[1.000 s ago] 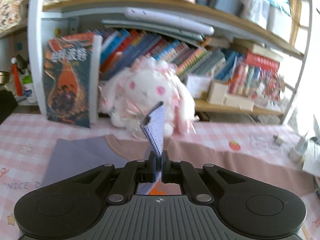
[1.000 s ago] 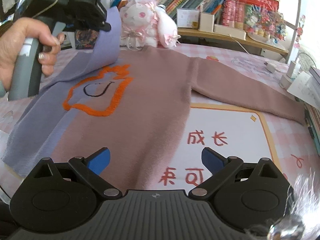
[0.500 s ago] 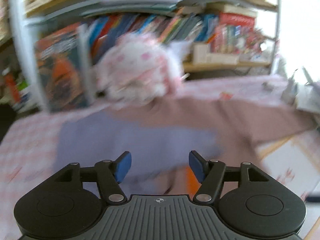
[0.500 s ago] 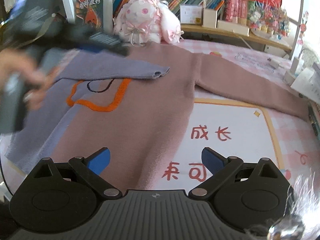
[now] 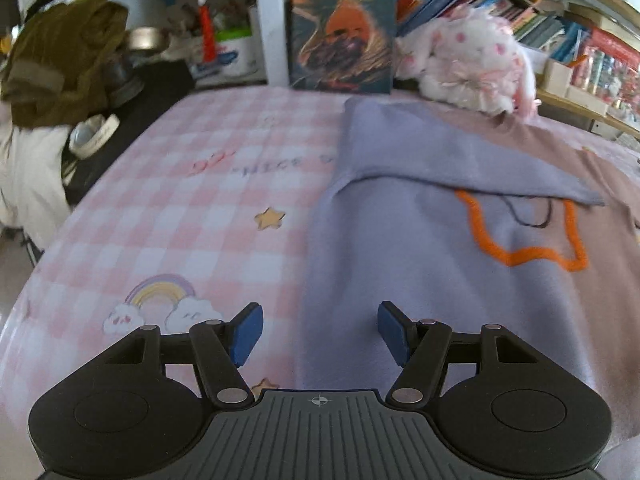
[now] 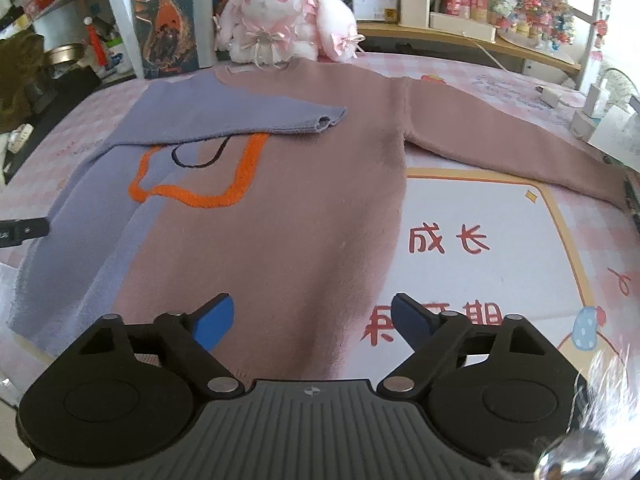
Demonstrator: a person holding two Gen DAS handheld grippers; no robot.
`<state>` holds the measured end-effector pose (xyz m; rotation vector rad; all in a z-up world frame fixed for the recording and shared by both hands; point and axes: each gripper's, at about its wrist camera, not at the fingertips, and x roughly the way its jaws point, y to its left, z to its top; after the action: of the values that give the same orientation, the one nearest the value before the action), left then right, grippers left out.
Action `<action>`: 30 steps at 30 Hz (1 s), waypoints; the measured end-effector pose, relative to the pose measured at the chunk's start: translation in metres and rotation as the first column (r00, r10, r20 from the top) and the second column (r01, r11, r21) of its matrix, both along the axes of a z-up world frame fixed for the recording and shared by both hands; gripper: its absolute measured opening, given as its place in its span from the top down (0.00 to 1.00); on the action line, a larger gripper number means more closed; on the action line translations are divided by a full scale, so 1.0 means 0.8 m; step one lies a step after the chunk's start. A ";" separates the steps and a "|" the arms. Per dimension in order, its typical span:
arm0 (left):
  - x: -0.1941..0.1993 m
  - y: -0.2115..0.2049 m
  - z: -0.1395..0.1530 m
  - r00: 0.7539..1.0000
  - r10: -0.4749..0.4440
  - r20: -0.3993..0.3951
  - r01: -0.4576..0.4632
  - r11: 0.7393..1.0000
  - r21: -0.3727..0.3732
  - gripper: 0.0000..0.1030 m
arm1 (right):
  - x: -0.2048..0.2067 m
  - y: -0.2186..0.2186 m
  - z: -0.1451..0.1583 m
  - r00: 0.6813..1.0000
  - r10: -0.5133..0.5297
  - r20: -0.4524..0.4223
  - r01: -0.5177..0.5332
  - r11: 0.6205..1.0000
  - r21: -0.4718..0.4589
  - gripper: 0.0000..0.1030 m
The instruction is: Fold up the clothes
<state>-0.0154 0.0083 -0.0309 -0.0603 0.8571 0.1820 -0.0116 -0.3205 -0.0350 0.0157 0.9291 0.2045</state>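
Note:
A sweater [image 6: 304, 200], half lilac and half dusty pink with an orange outline on the chest, lies flat on the pink checked tablecloth [image 5: 192, 216]. Its lilac sleeve [image 6: 240, 118] is folded across the chest; the pink sleeve [image 6: 500, 136] stretches out to the right. My right gripper [image 6: 312, 320] is open and empty over the sweater's lower hem. My left gripper [image 5: 318, 332] is open and empty at the sweater's lower left edge [image 5: 316, 280]. A piece of the left gripper shows at the left edge of the right wrist view [image 6: 20, 230].
A white and pink plush rabbit [image 6: 280, 20] and an upright book [image 6: 168, 24] stand behind the sweater's collar, below bookshelves [image 6: 460, 8]. A dark chair with clothes [image 5: 60, 68] stands off the table's left side. Small white items [image 6: 592, 108] sit at the far right.
My left gripper let go of the lilac sleeve, which now lies folded across the chest. The gripper opened and moved down to the sweater's lower left edge. My right gripper stayed open.

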 end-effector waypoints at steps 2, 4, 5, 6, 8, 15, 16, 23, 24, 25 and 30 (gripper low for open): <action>-0.003 0.007 -0.002 1.000 -0.002 0.008 0.002 1.000 -0.023 0.37 | -0.004 0.003 -0.001 0.999 -0.031 -0.015 0.031 0.999 -0.011 0.30; -0.002 0.010 -0.006 1.000 -0.014 0.007 0.015 0.999 -0.038 0.37 | -0.008 0.006 -0.004 0.999 -0.045 -0.030 0.044 0.999 -0.021 0.36; -0.003 0.011 -0.007 1.000 -0.025 0.006 0.025 0.999 -0.040 0.37 | -0.011 0.007 -0.004 0.998 -0.055 -0.033 0.055 0.998 -0.024 0.39; -0.004 0.013 -0.008 0.999 -0.034 0.007 0.034 0.999 -0.041 0.37 | -0.014 0.008 -0.004 0.997 -0.067 -0.034 0.066 0.997 -0.027 0.40; -0.005 0.015 -0.009 0.999 -0.049 0.009 0.050 0.998 -0.044 0.37 | -0.019 0.010 -0.005 0.995 -0.089 -0.038 0.087 0.996 -0.030 0.42; -0.001 0.020 -0.015 0.998 -0.065 0.005 0.065 0.994 -0.089 0.39 | -0.028 0.013 -0.008 0.989 -0.140 -0.050 0.139 0.990 -0.027 0.50; 0.000 0.021 -0.016 0.998 -0.067 0.004 0.067 0.993 -0.095 0.40 | -0.028 0.013 -0.007 0.988 -0.145 -0.049 0.144 0.989 -0.028 0.50; 0.006 0.024 -0.020 0.997 -0.075 0.014 0.077 0.986 -0.150 0.85 | -0.031 0.014 -0.007 0.985 -0.165 -0.044 0.164 0.986 -0.023 0.61; 0.006 0.029 -0.020 0.998 -0.062 0.017 0.064 0.982 -0.176 0.90 | -0.031 0.014 -0.006 0.985 -0.167 -0.045 0.167 0.986 -0.020 0.63; 0.006 0.035 -0.021 0.999 -0.046 0.019 0.049 0.977 -0.208 0.93 | -0.031 0.014 -0.006 0.984 -0.169 -0.046 0.169 0.985 -0.018 0.64; 0.000 0.054 -0.022 1.000 0.016 0.019 -0.010 0.962 -0.272 0.96 | -0.030 0.023 -0.005 0.987 -0.155 -0.046 0.155 0.988 -0.016 0.81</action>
<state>-0.0155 0.0518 -0.0482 -0.3251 0.8566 0.0741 -0.0353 -0.3023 -0.0388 0.0813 0.9713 0.0544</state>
